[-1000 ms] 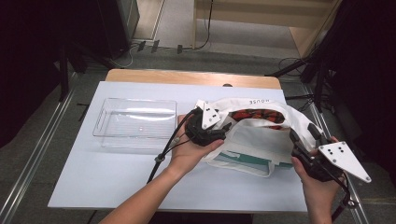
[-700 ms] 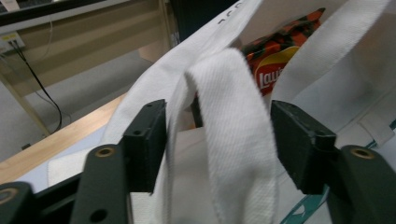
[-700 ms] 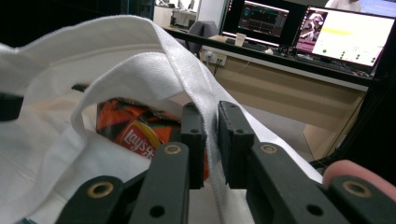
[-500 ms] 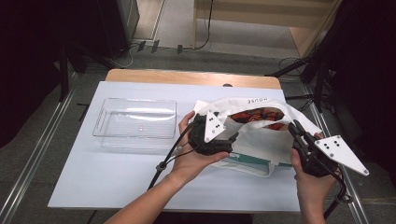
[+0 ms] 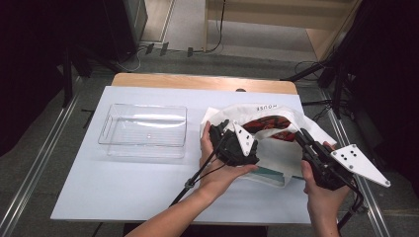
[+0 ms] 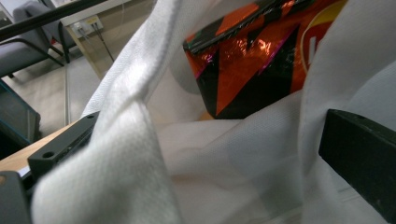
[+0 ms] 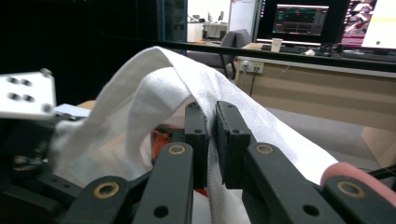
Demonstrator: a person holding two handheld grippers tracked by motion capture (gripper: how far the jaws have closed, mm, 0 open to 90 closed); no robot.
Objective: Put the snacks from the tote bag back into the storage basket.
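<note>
Cloth this soft will sag and fold: the white tote bag (image 5: 276,148) lies on the surface (image 5: 123,182), with a light, crinkly, slippery foil snack packet (image 6: 252,60) inside. The right hand-held gripper (image 7: 211,140) pinches the rim fabric, a sound hold. The left hand-held gripper (image 5: 222,129), jaws just opening wide, sits in the mouth, gripping nothing.

Count from my station: I see one white cloth bag (image 5: 276,148) between my two grippers. One orange-and-black foil packet (image 5: 267,123) sits inside it, just ahead of the left gripper (image 5: 222,129). One clear plastic tray (image 5: 143,131) lies well off to that gripper's left. One right gripper (image 5: 302,138). One table (image 5: 123,182).
</note>
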